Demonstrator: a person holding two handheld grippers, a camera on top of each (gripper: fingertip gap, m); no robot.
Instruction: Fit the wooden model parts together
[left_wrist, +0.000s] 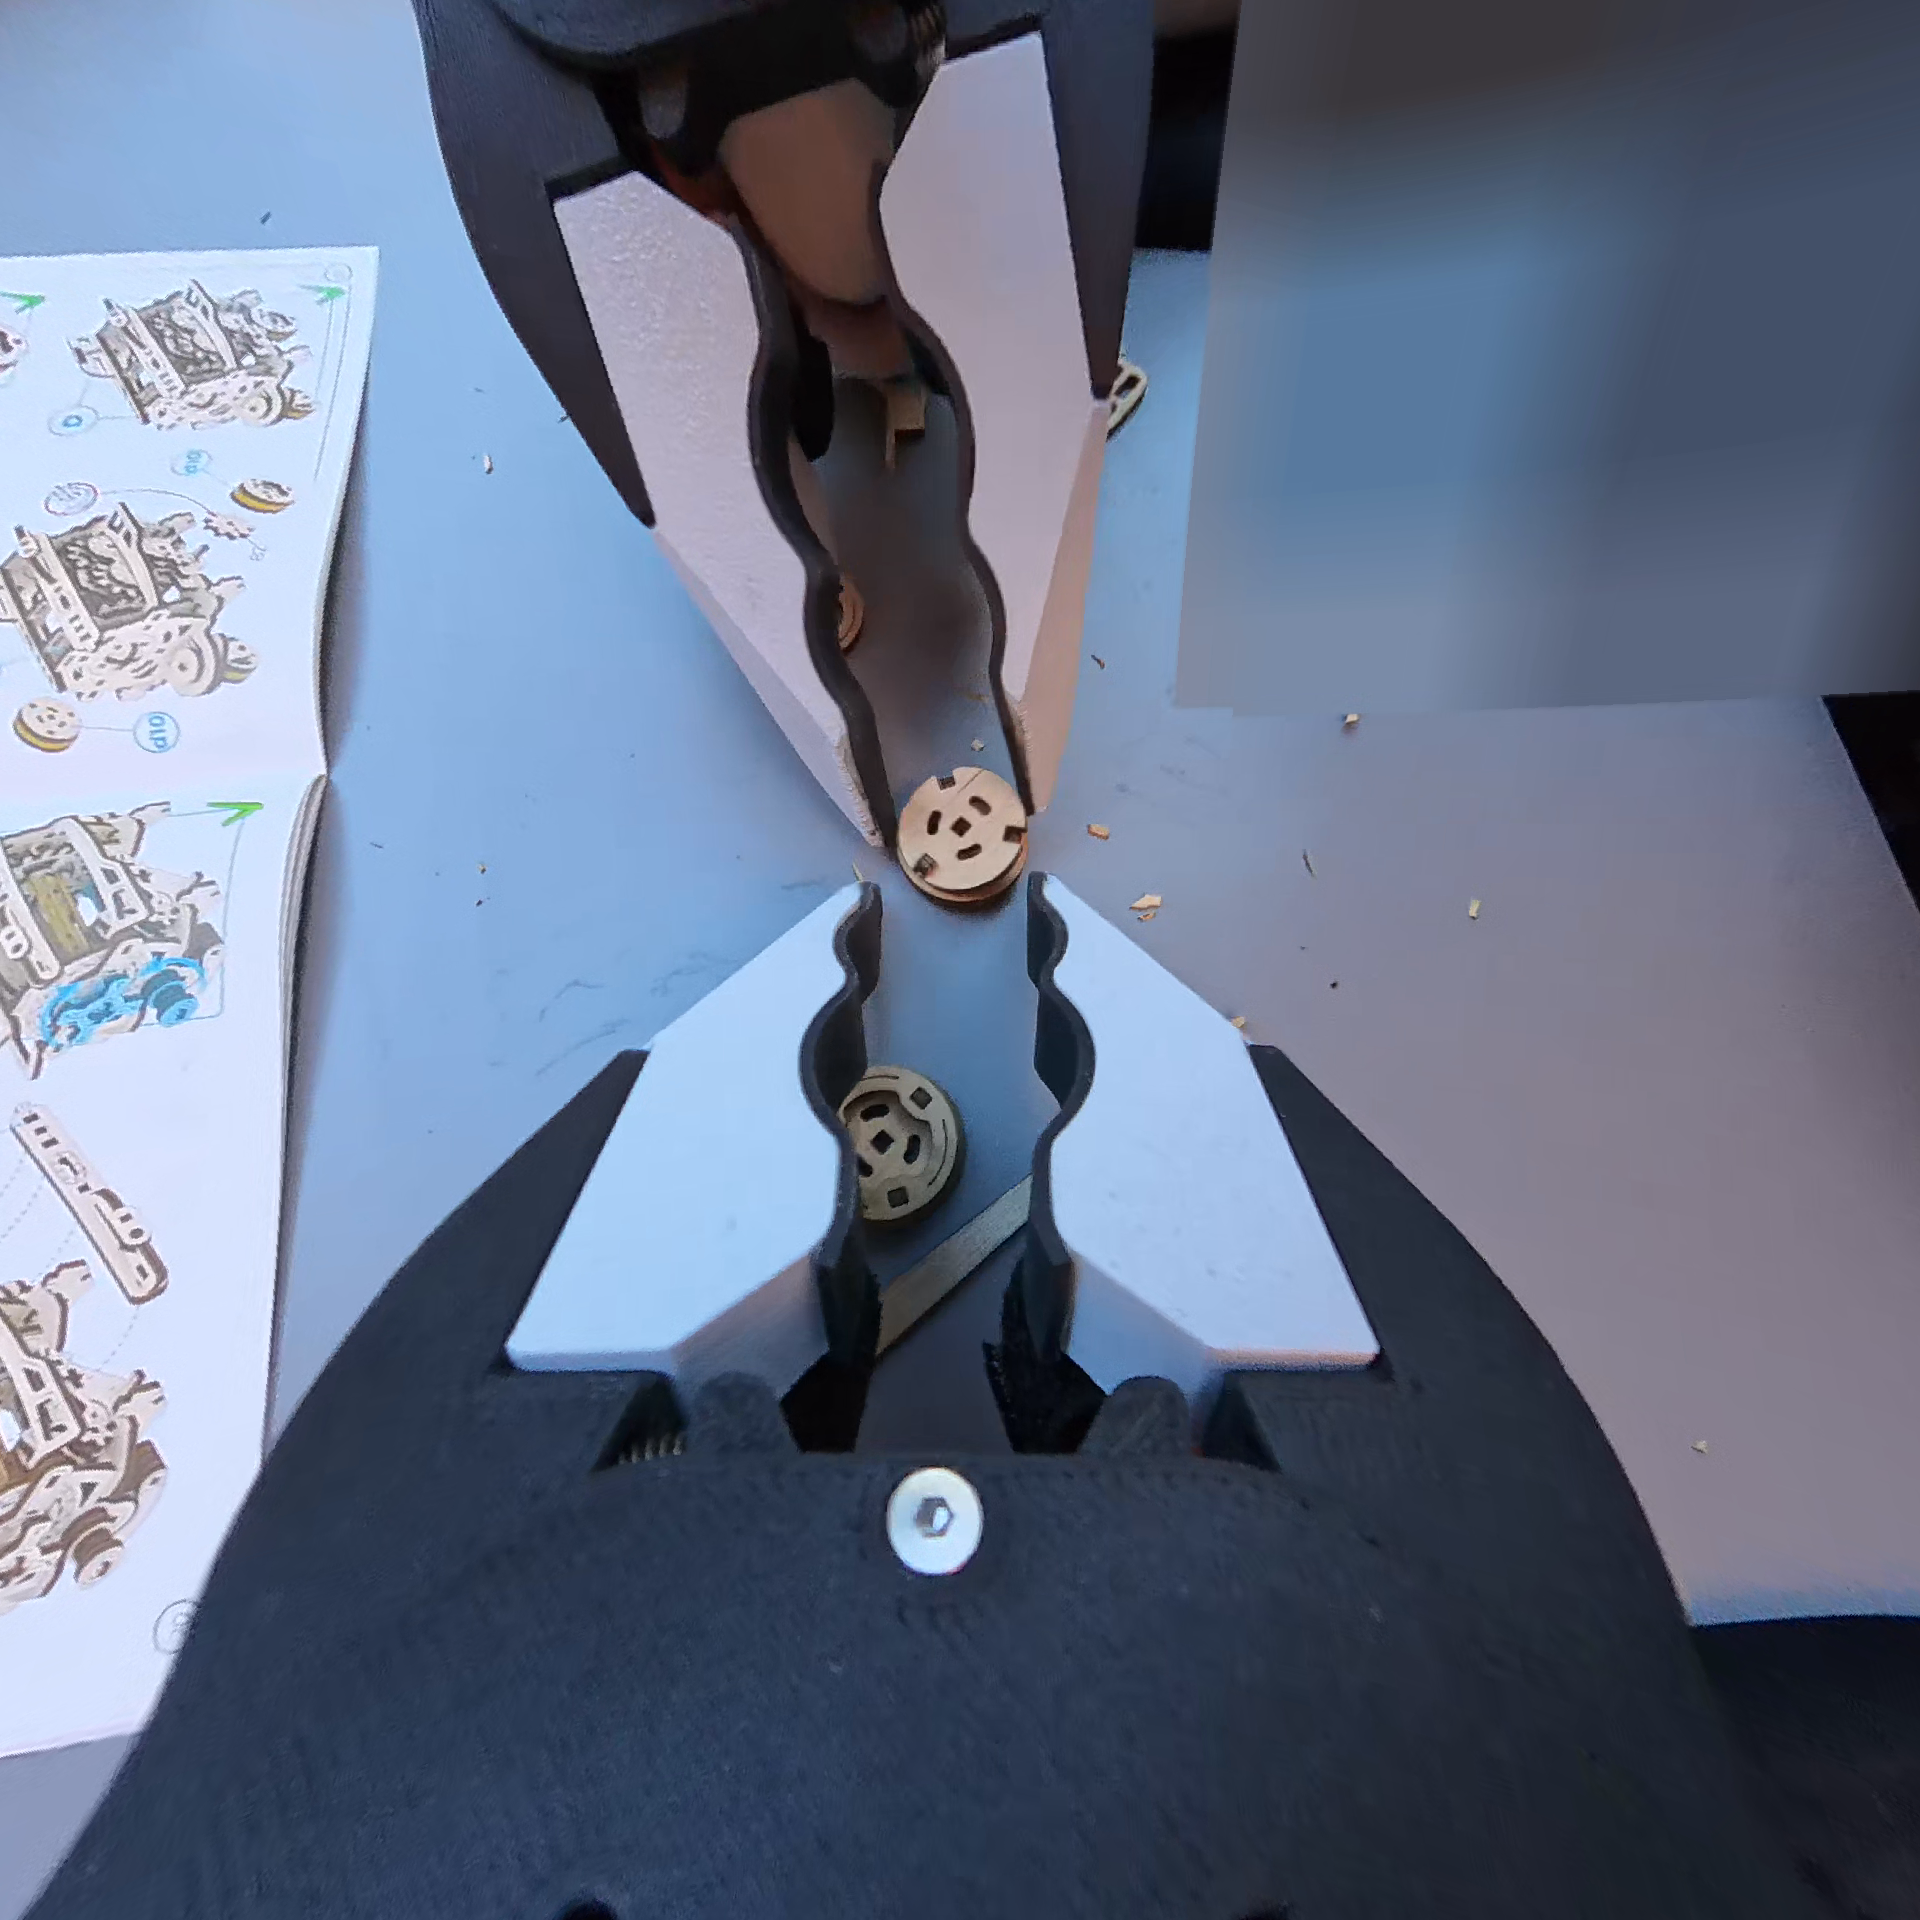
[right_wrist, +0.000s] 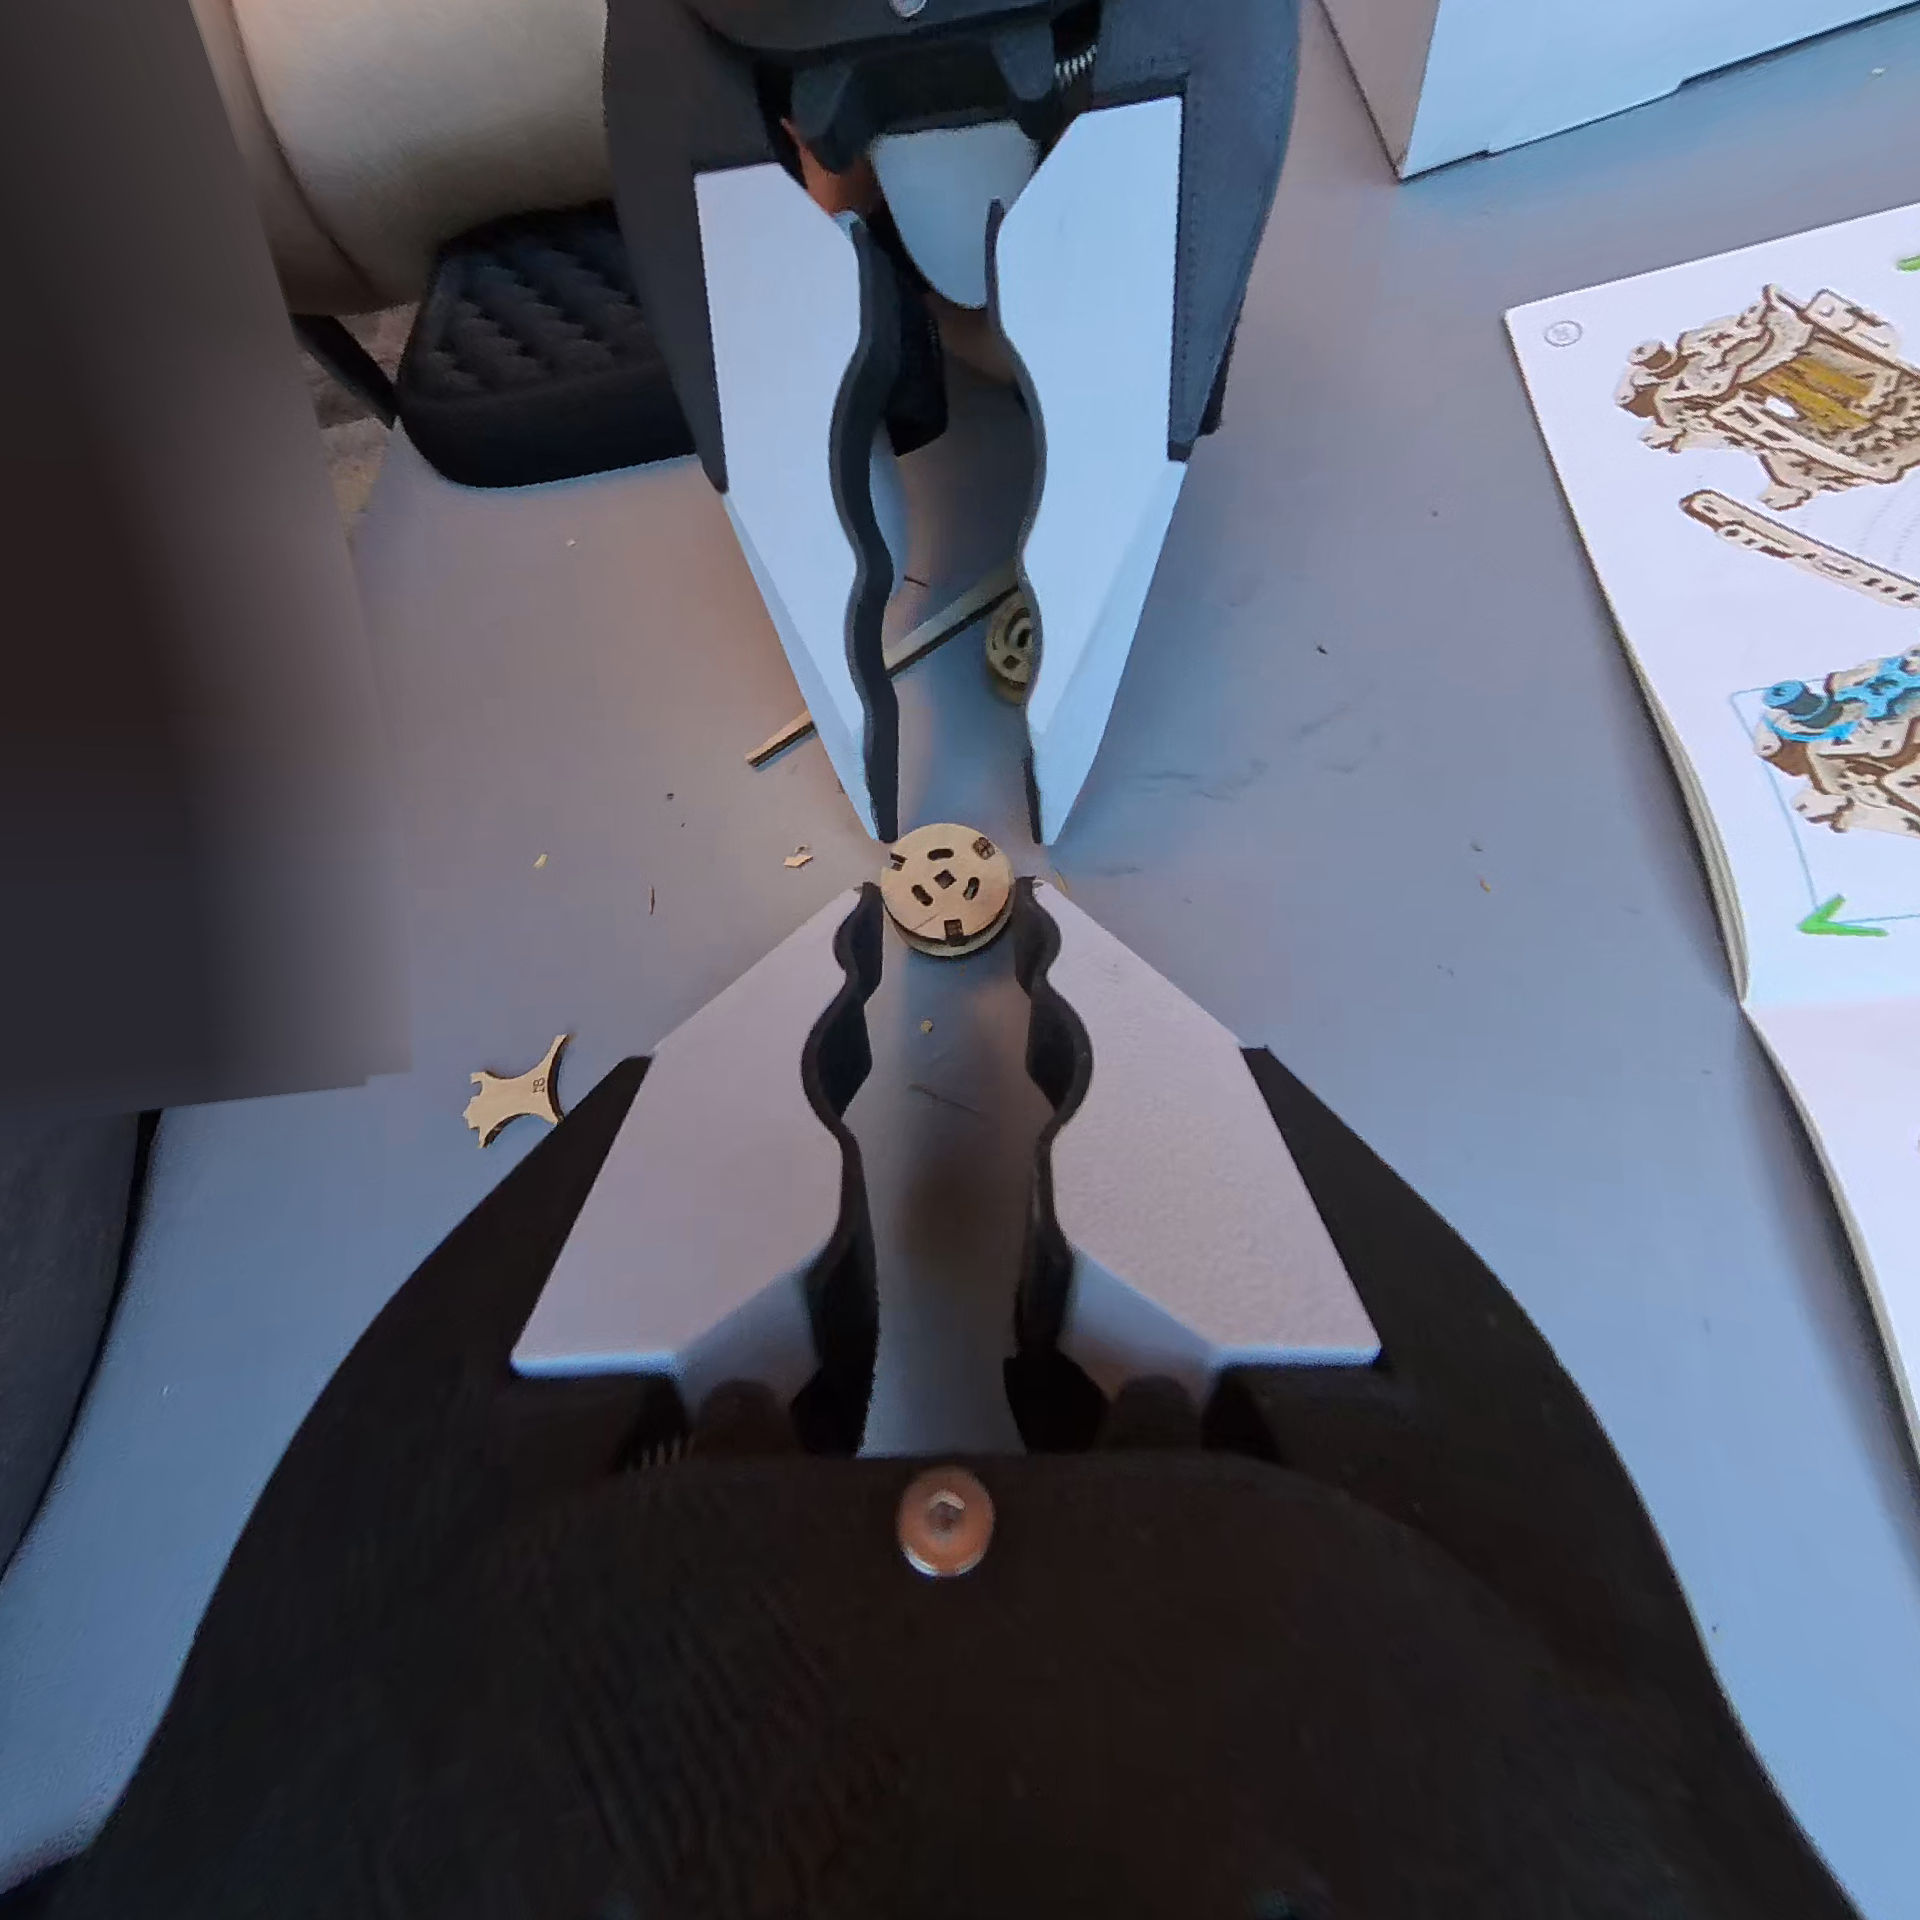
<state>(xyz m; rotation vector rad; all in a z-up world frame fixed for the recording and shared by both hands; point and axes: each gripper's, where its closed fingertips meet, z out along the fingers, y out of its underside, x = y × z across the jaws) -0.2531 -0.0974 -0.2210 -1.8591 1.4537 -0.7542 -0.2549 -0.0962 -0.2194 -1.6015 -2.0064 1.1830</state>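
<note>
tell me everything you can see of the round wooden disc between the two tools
The round wooden disc is pale, laser-cut plywood with a small square centre hole ringed by short curved slots and dark-edged notches at its rim. It looks like two stacked layers, the lower one peeking out on one side. It lies flat on the grey table. The right tool has its fingertips on either side of it; the left tool stands open just short of it.

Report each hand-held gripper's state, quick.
Left hand-held gripper: open, tips just short of the disc, holding nothing.
Right hand-held gripper: closed on the disc.
</note>
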